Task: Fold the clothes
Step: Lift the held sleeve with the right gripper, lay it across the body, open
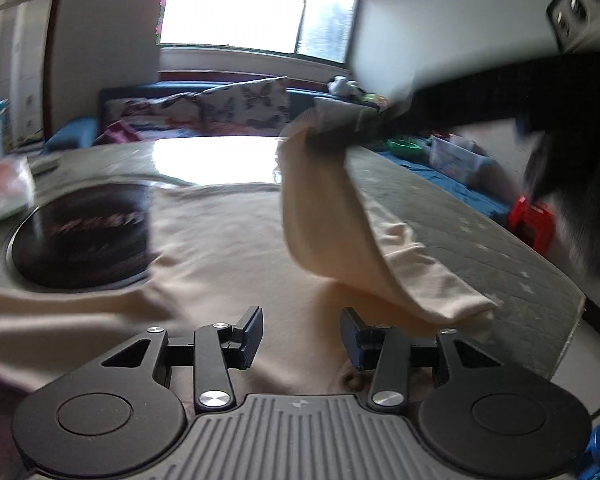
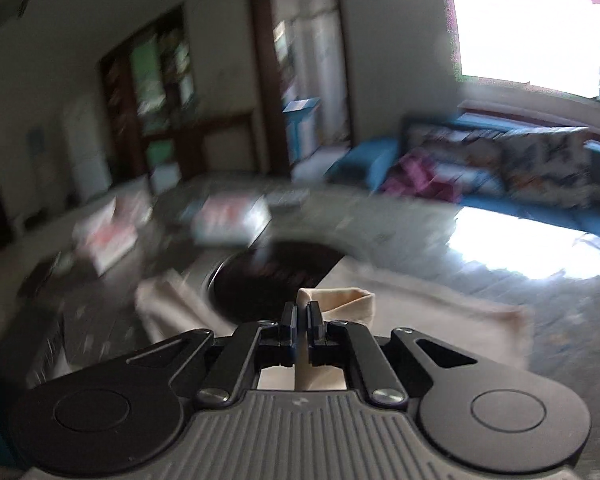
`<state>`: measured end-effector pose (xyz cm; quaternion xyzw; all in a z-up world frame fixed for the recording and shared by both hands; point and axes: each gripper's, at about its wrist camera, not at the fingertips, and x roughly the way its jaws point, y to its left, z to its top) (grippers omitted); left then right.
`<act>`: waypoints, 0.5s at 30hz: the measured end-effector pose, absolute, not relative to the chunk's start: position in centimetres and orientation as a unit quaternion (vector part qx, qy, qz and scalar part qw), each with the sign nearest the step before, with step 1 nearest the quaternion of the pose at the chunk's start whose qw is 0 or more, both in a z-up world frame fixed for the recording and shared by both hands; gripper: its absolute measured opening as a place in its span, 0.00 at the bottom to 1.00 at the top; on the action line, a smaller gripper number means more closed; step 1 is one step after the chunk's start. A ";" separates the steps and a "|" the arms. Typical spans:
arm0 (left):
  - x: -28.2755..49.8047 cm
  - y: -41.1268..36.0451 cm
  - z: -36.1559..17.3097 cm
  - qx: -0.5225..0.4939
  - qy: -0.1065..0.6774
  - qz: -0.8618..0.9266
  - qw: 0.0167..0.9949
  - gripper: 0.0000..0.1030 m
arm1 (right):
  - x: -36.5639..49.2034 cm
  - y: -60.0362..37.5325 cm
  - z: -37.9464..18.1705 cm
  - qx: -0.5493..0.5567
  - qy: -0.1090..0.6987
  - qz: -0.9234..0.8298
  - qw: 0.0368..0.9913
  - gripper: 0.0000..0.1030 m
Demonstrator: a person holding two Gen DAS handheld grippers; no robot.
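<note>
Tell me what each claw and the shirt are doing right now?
Left claw: open, nothing in it, just above the shirt.
Right claw: shut on a sleeve, lifting it.
Beige shirt: spread on the table, one sleeve raised.

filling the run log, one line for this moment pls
task: fold clothes | right gripper: shut on cream garment sleeve, lifted | left gripper: open, empty, over garment

Beige garment (image 1: 228,240) under parted tongs (image 1: 302,338)
</note>
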<state>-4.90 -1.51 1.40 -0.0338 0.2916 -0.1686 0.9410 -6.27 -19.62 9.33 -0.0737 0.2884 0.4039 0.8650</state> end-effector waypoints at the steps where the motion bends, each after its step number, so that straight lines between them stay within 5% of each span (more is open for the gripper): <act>1: -5.0 -1.2 1.4 -0.038 0.293 -0.165 0.941 0.45 | -6.3 -18.6 8.4 -0.080 0.305 0.413 0.854 0.04; 15: -6.6 1.5 1.6 -0.068 0.306 -0.135 0.940 0.46 | -9.1 -24.5 5.9 -0.134 0.367 0.378 0.839 0.34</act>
